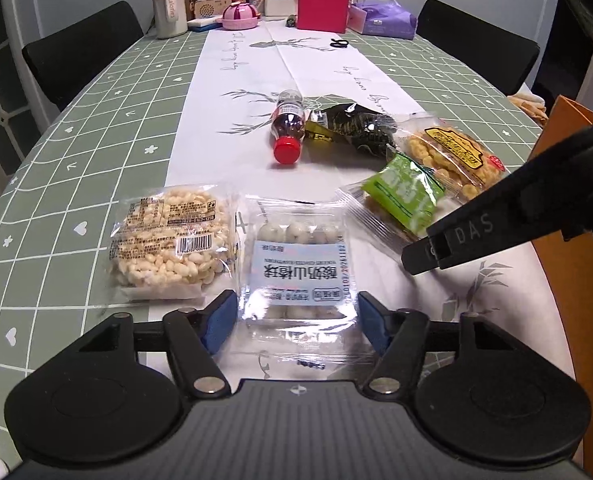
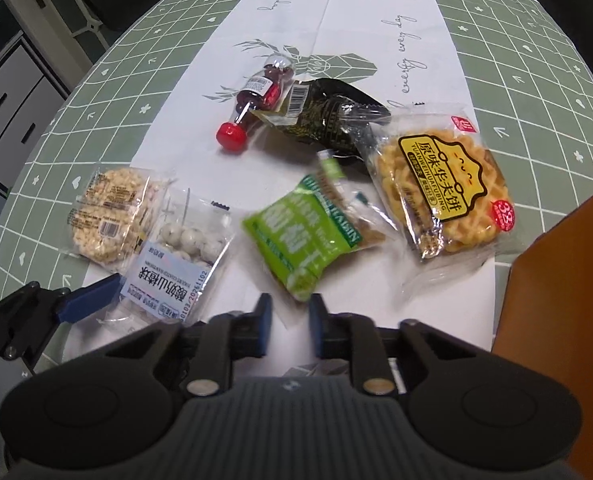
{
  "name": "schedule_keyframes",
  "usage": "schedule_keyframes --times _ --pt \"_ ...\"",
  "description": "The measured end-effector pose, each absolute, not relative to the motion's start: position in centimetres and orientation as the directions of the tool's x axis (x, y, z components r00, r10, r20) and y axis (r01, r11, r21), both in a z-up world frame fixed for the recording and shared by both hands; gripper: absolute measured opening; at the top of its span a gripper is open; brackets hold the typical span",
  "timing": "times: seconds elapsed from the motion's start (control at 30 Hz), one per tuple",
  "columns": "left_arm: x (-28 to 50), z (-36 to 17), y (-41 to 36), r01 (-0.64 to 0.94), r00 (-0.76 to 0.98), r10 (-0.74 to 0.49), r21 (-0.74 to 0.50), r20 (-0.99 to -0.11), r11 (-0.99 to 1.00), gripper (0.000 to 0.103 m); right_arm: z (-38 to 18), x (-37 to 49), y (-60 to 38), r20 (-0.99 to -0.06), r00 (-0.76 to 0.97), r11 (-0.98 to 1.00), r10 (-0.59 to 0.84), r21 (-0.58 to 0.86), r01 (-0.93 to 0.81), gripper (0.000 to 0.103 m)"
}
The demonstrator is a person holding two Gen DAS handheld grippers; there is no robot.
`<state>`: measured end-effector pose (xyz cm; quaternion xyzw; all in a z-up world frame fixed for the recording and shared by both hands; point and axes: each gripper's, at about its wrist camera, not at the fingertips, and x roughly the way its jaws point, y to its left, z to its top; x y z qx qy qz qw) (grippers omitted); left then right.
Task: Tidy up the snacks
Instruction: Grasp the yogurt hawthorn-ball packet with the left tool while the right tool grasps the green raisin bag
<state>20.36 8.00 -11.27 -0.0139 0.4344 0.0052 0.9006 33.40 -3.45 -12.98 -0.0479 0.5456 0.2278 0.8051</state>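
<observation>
Though cropped from the right — pink box (image 1: 322, 7) in the left.

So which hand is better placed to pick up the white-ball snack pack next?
Left. The left gripper has open jaws on either side of the white-ball pack; the right gripper sits nearly closed by the green packet.
</observation>
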Motion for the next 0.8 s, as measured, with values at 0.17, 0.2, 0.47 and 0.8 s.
schedule_keyframes --times 0.17,0.2,0.47,0.8 --pt "20.1 -11.1 7.8 -0.024 0.605 0.01 -0.005 -0.796 1.0 0.07 -12.9 32.7 -3.6 -0.908 0.289 0.883 0.304 0.155 -0.443 0.0" --pt "20.0 -11.1 7.8 -0.026 0.599 0.011 -0.005 -0.801 1.0 0.07 -12.9 32.5 -3.6 -0.909 0.288 0.882 0.3 0.148 -0.448 0.0" --pt "18.5 -10.6 8.3 -0.059 0.544 0.026 -0.007 -0.839 0.998 0.07 -11.2 29.6 -4.0 -0.914 0.276 0.85 0.297 0.122 -0.512 0.0" --pt "18.7 -10.8 9.8 -0.112 0.551 0.057 -0.007 -0.833 0.994 0.08 -10.2 32.2 -5.4 -0.887 0.336 0.909 0.317 0.183 -0.373 0.027"
